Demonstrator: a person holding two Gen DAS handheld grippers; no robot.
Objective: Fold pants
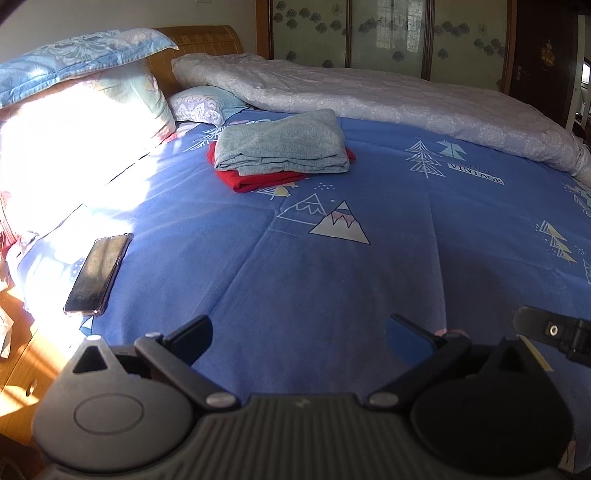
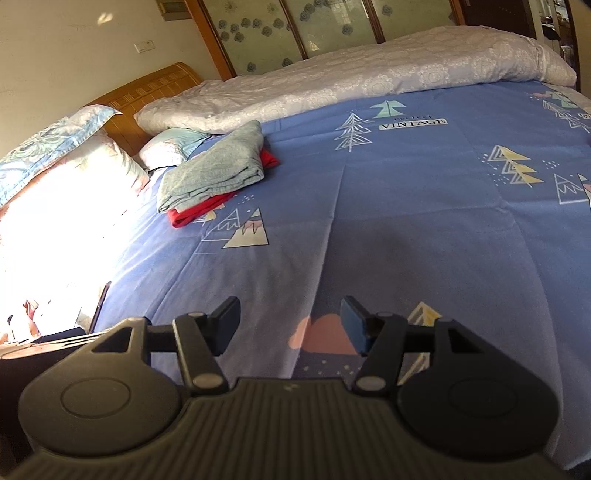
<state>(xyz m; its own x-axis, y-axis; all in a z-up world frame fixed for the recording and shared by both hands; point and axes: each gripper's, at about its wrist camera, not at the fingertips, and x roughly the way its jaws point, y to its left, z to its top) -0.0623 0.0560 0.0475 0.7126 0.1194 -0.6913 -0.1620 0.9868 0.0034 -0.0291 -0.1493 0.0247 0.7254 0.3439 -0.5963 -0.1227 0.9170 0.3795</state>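
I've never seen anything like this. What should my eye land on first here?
Probably the folded grey-blue garment lying on a red folded one, up near the pillows on the blue tree-and-mountain bedsheet. Next, the dark phone near the sunlit bed edge, and the open black fingers in the foreground.

Bed [image 1: 332, 258] covered by blue sheet printed with trees and mountains. Wooden headboard [image 1: 207, 48] set against pale wall [image 2: 74, 44]. Pillows [image 1: 74, 92] stacked at head edge, washed out by strong sunlight. Pale quilt [image 1: 388, 99] bunched along far edge. Floral glass-panelled wardrobe [image 1: 369, 33] behind. Wood floor [image 1: 22, 354] at left edge.
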